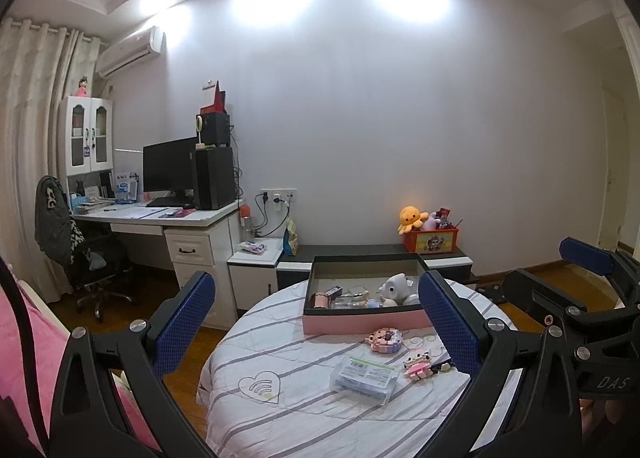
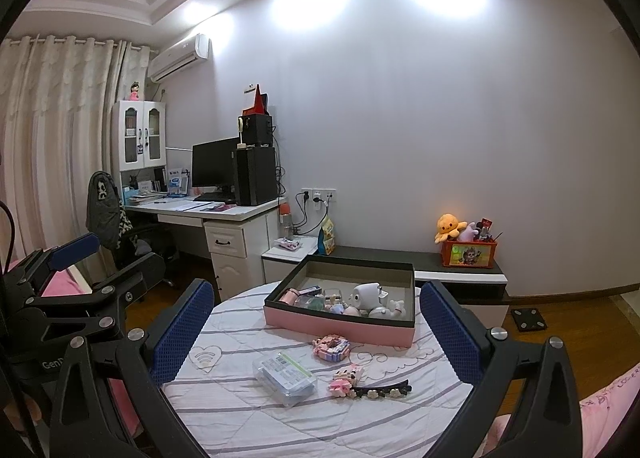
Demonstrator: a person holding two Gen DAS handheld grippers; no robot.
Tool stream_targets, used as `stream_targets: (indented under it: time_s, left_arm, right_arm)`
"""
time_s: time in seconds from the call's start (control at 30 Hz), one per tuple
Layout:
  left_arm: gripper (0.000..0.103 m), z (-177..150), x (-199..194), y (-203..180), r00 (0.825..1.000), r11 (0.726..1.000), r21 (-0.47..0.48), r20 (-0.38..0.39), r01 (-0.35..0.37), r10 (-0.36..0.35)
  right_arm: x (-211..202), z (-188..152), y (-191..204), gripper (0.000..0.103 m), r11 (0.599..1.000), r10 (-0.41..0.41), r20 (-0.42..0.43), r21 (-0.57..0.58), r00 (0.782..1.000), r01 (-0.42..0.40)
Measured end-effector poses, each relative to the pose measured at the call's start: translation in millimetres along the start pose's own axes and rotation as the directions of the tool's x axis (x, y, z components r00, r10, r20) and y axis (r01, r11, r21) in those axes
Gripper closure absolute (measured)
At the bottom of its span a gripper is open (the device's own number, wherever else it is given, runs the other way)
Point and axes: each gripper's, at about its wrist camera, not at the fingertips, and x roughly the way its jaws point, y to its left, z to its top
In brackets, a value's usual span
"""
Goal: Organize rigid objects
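**On the round table: four loose items, both grippers high and empty**

Between the right gripper (image 2: 316, 342) fingers the loose things sit nearly centred; from the left gripper (image 1: 316, 338) they sit right of centre, close to its right finger. My read: right hand is the better placed of the two, though neither is close yet.

Jaws: both spread wide, nothing held, both well above the table (image 2: 280, 426).

Where things lie (right wrist view):
- Clear plastic case (image 2: 285, 378), flat on the cloth, nearest the camera and a bit left of centre. Long axis runs diagonally, far-left to near-right.
- Small pink block figure (image 2: 345, 378), just right of the case, touching or almost touching the hair clip.
- Black hair clip (image 2: 380, 389) with pale flowers, long axis roughly left-right, rising slightly to the right.
- Bigger pink block toy (image 2: 331, 348), further back, just in front of the box.
- Pink box (image 2: 340, 328), open top, at the far side of the table, already holding a white toy and small items.

Judgement: the drop target is straight ahead past the items, so the move is down-and-forward. The clip lies across the finger line; jaws would need turning to close across its thin width. The case is wide and flat, so grip it across its short side.
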Motion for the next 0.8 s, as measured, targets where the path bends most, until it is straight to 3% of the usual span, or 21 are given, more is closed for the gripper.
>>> stream_targets:
  time_s: [0.43, 0.67, 0.8]
  left_arm:
    - [0.000, -5, 11, -5, 1.000, 1.000, 0.012, -0.025, 0.009, -0.009]
    - [0.000, -26, 38, -10, 0.995, 0.999, 0.003, -0.088, 0.042, -0.041]
    - [0.000, -49, 66, -14, 0.984, 0.998, 0.006, -0.169, 0.063, -0.061]
  right_arm:
    - [0, -5, -4, 0.000, 1.000, -0.007, -0.016, 0.012, 1.000, 0.007]
    - [16, -17, -15, 0.000, 0.999, -0.024, -0.075, 0.019, 0.997, 0.026]
    - [34, -33, -21, 0.000, 0.999, -0.036, -0.133, 0.020, 0.990, 0.039]
